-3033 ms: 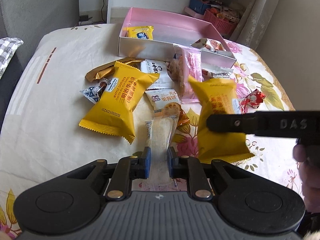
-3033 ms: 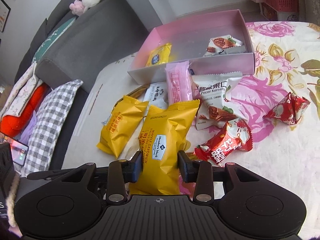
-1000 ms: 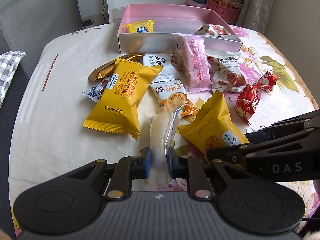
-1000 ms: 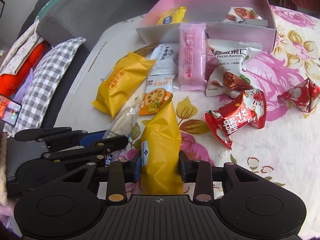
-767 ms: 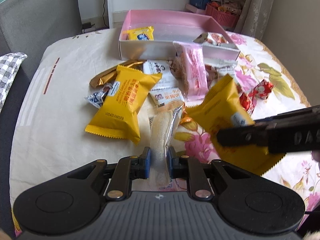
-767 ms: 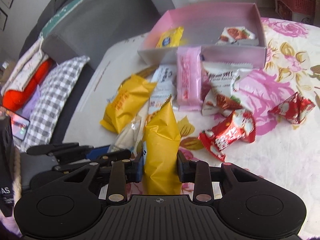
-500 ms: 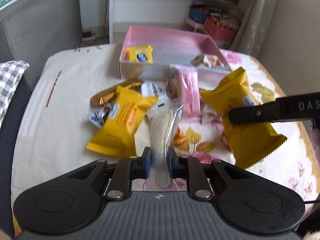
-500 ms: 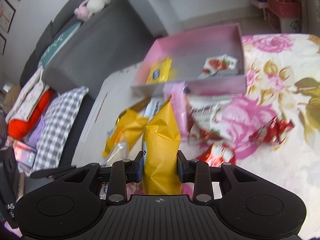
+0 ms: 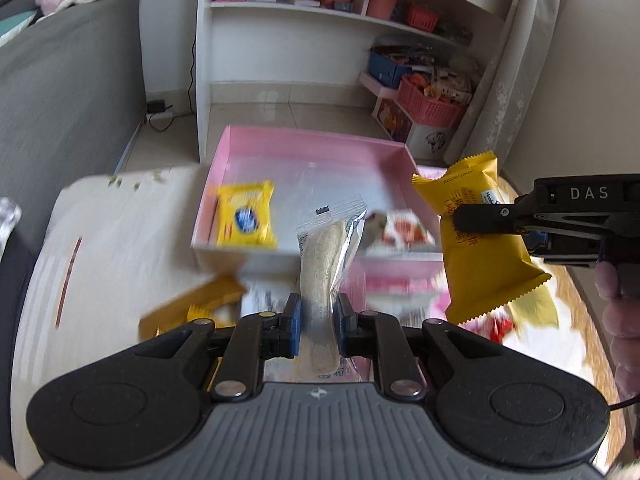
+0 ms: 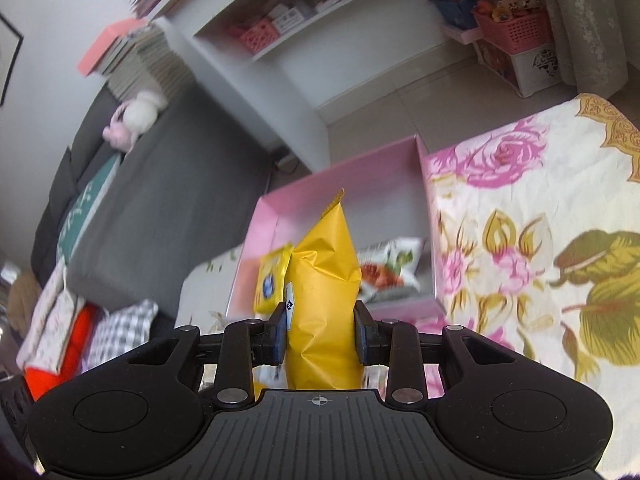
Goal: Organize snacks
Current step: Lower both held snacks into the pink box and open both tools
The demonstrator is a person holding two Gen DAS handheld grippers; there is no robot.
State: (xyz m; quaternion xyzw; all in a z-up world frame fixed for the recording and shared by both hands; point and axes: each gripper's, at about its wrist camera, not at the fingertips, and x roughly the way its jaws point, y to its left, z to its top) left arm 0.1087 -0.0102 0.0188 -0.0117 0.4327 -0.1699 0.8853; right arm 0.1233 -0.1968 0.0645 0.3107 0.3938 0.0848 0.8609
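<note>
Bearing snacks: floral tablecloth [image 10: 560, 208], shelves [image 9: 360, 20]

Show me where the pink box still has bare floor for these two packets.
The pink box is bare across its far half, from the back wall forward. Its near edge is crowded: a small yellow packet in the near-left corner, a nut packet near-right. A gap lies between them, behind the clear packet in the left tongs.

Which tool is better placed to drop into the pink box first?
Probably left. The left tool, holding the clear wafer pack, faces the pink box squarely; the right tool's yellow pack hangs beside its right wall.
</note>
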